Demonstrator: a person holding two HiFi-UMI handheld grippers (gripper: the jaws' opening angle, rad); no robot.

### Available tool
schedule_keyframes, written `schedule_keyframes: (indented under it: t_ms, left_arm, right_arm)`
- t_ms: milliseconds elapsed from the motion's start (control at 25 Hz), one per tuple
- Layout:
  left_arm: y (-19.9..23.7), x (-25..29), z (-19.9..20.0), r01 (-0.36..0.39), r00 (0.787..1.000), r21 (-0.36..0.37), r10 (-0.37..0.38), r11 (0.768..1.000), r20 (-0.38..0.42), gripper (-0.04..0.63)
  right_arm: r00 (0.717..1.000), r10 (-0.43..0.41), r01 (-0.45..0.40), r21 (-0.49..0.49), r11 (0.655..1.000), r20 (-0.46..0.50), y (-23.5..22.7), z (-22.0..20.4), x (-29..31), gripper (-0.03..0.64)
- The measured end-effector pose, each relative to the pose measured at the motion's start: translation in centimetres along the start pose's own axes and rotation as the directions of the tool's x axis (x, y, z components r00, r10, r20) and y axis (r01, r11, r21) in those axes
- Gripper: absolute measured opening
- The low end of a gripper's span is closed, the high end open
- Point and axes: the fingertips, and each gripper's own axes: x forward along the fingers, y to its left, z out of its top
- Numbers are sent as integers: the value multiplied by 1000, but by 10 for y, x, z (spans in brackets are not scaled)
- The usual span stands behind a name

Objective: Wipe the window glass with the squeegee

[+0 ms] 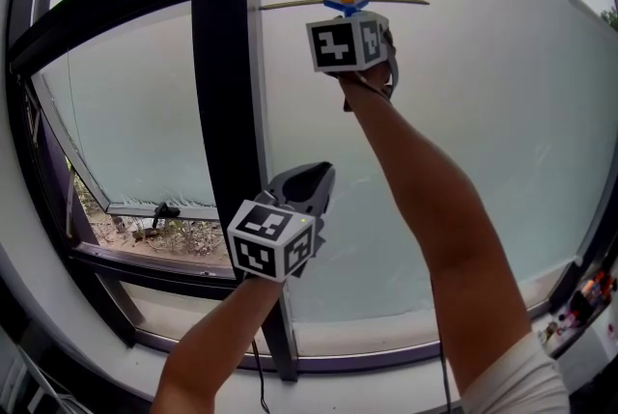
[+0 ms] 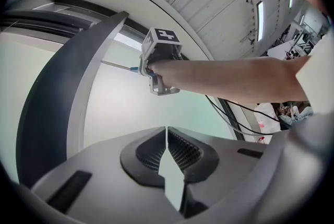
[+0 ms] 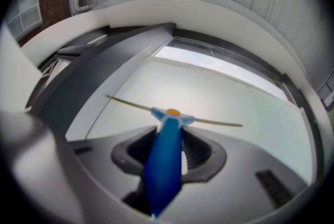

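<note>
Left claw [image 2: 167, 135] pressed together, empty; right claw [image 3: 170, 138] pinches squeegee [image 3: 164, 168] by its handle, blade crosswise ahead.

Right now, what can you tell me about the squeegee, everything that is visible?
The squeegee has a smooth blue handle, plastic by its look, an orange spot at the head and a long thin blade. The right gripper is shut on the handle. The blade lies about level, high on the window glass, seemingly against it.

Blue-handled squeegee [image 1: 345, 5] lies blade-level against the upper frosted window glass [image 1: 483, 113].
</note>
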Motion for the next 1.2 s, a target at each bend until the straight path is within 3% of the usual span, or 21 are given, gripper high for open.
schedule_keyframes:
  t_ms: [1200]
  left_arm:
    - [-19,-24,-52,7,999,-113,-13,994,-51,34]
  right_arm:
    - [997,-3,5,20,1000,-74,20,-76,-39,155]
